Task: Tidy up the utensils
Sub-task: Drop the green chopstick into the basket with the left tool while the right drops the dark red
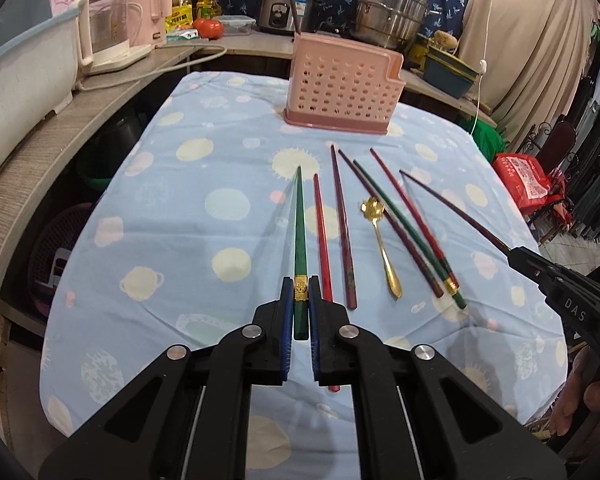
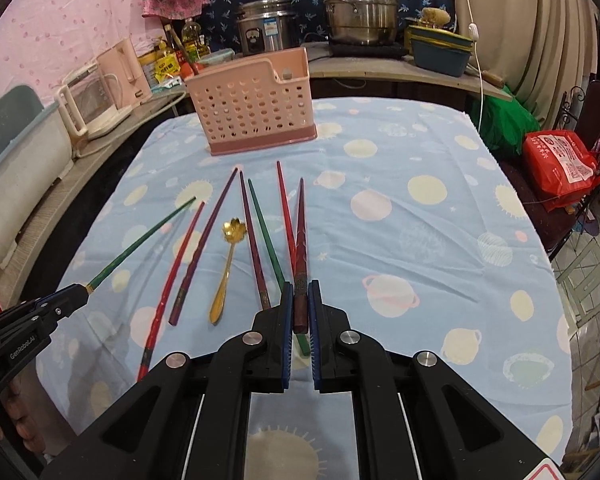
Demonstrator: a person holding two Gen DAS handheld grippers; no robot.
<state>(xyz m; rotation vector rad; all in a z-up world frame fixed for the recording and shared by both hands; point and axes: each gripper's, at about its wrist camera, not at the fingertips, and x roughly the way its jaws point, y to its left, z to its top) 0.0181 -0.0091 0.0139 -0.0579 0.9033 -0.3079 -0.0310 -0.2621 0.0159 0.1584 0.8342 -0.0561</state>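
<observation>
Left wrist view: the left tongs (image 1: 300, 300) are clamped on the thick end of a green chopstick (image 1: 299, 232), its tip pointing toward the pink holder (image 1: 340, 88) at the far end of the desk (image 1: 180, 240). Only this view shows the holder's notched corner on its right side, and a pair of dark sticks already standing in it. On the cloth nearer than the holder lie a red chopstick (image 1: 322, 236), a purple chopstick (image 1: 342, 224), a gold spoon (image 1: 382, 248) and three more crossing sticks. At the right edge the right tongs (image 1: 518, 258) grip a dark chopstick (image 1: 452, 208) by its end.

Right wrist view: the right tongs (image 2: 300, 304) are closed on that dark reddish chopstick (image 2: 300, 240), which points at the holder (image 2: 256, 112). Here the holder's notch faces right of centre, and its left wall shows. The left tongs (image 2: 82, 290) appear at the left edge, pinching the green chopstick (image 2: 140, 240). The spoon (image 2: 226, 264) lies between the loose sticks, nearer than the holder.
</observation>
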